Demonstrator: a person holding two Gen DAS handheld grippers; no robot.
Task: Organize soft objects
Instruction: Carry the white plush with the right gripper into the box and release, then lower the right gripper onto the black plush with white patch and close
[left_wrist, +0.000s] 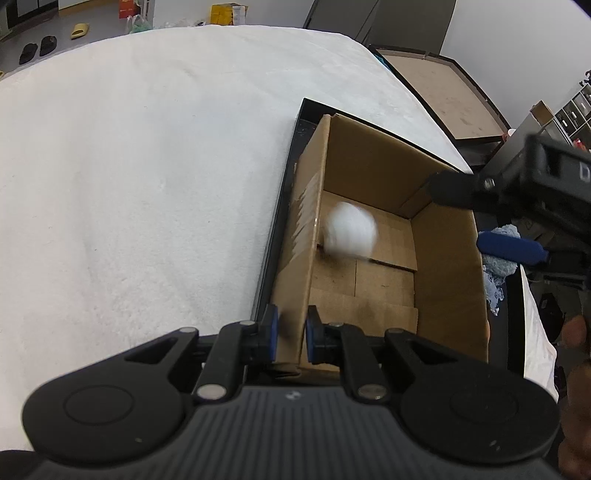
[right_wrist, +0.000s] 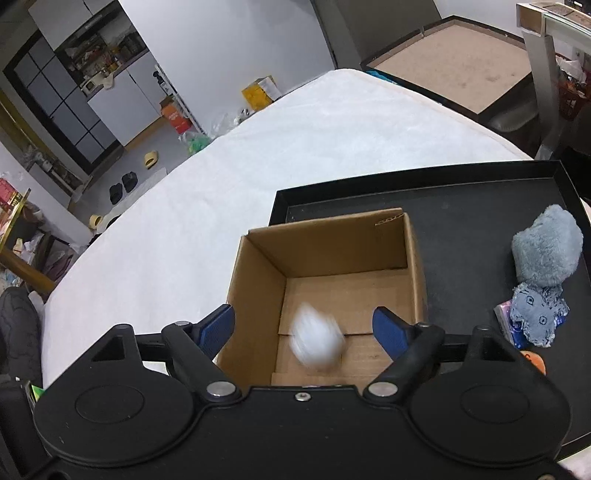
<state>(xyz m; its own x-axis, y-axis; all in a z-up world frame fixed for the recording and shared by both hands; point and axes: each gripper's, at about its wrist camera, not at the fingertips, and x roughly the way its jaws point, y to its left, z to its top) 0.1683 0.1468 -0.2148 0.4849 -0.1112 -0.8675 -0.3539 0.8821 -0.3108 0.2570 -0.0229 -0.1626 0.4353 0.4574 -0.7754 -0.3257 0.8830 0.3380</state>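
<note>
Left wrist view: the left tool (left_wrist: 291, 334) pinches the cardboard box (left_wrist: 314, 229) wall; a blurred white ball (left_wrist: 351, 229) is inside.

Right wrist view: the right tool (right_wrist: 304, 326) gapes wide above the ball (right_wrist: 318, 341); only here the grey plush (right_wrist: 546, 251) shows whole on the black tray (right_wrist: 461, 206).
</note>
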